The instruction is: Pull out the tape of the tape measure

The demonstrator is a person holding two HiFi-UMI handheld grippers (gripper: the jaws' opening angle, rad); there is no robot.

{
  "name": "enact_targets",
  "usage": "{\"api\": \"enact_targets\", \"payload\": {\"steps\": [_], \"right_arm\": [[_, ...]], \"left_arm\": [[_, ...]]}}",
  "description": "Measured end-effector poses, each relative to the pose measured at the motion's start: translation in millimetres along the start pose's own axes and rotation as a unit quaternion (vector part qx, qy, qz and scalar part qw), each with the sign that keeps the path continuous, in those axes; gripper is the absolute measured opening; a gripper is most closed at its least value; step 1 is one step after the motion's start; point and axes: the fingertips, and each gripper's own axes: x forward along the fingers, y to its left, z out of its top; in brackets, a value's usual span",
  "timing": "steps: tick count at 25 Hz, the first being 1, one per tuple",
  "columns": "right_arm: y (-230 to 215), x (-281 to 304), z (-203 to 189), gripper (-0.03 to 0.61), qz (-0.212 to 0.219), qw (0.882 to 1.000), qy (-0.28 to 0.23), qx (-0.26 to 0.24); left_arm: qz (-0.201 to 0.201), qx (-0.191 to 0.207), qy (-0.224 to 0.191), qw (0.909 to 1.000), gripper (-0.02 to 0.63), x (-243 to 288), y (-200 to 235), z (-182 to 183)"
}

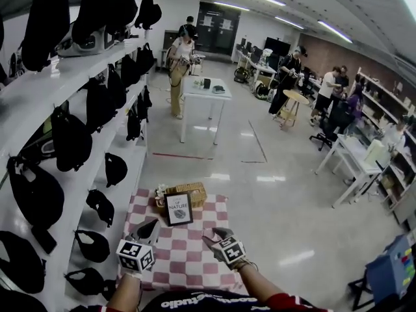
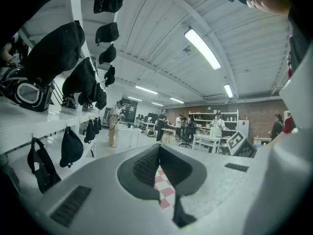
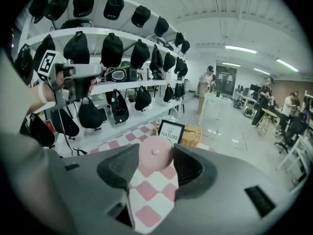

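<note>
Tape measure [image 3: 155, 152] sits clamped in right tool [image 3: 156, 156], its tape hidden.

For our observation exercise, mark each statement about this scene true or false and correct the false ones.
1. The right gripper holds a round pink tape measure between its jaws. True.
2. The left gripper is clamped on the end of the tape. False: its jaws are together with nothing between them, and no tape shows pulled out.
3. The cloth on the table is checked pink and white. True.
4. The framed sign lies flat inside the wicker basket. False: it stands upright in front of the basket.
</note>
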Motion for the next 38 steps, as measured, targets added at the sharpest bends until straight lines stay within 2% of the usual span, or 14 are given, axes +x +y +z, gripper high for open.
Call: {"api": "enact_targets", "payload": {"steps": [9,12,16,23,28,31,38], "right_arm": [[37,-62,83,0.222,-0.02,0.993,-0.113,-0.018],[51,-81,99,0.222,-0.029,0.988,-0.151,-0.02],[64,-98,115,0.222,-0.039,0.982,-0.185,-0.012],[87,-125,120,0.222,-0.048,0.977,-0.209,0.013],[101,-132,122,0.222,-0.045,0.977,-0.211,0.002],[107,-135,124,0.222,-0.043,0.976,-0.213,-0.003],[121,-144,135,0.222,-0.02,0.975,-0.22,-0.033]], "left_arm": [[-0.011,0.008,-0.026,0.9996,0.005,-40,-3,16],[-0.019,-0.003,-0.033,0.9993,0.005,-57,-5,16],[-0.029,0.016,-0.044,0.9985,0.005,-72,-8,29],[-0.044,0.028,-0.057,0.997,0.006,-106,-16,38],[-0.055,0.036,-0.061,0.996,0.009,-117,-27,39],[-0.074,0.038,-0.064,0.9945,0.074,-120,-38,40],[-0.121,0.064,-0.079,0.9875,0.074,-117,-60,54]]}}
